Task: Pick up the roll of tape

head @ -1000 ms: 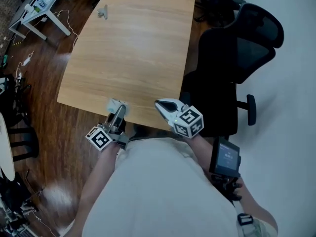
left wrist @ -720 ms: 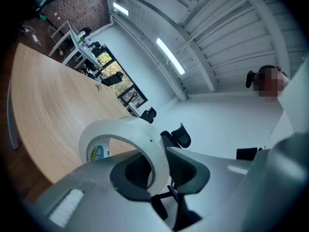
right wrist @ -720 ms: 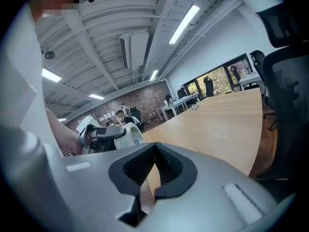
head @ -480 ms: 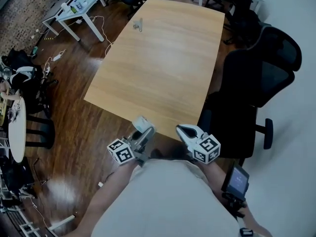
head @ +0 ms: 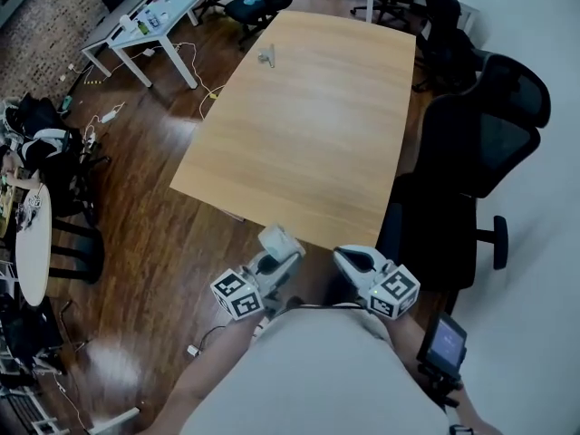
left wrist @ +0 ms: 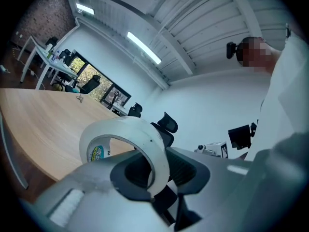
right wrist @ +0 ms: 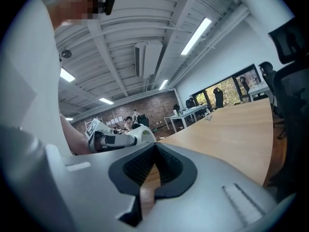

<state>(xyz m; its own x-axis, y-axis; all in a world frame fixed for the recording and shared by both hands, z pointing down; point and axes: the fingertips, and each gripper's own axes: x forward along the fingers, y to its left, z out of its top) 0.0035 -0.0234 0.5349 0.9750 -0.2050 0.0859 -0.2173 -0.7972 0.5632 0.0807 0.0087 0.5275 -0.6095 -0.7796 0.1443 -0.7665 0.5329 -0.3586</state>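
White roll of tape (left wrist: 155, 146): wall pinched in left hand-held gripper (head: 275, 255), clear of pale wooden surface (head: 308, 125), so pick-up seems done; right hand-held gripper (head: 346, 258) closed, empty

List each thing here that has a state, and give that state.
left gripper: shut on the roll of tape
roll of tape: held clear of the table
right gripper: shut, empty
table: almost bare
chair: empty, beside the table

I see the roll of tape (left wrist: 145, 139) between the jaws of the left gripper (head: 280, 246), short of the counter (head: 308, 125) edge — right gripper (head: 348, 260) just beside it, chair (head: 471, 152) right of the counter.
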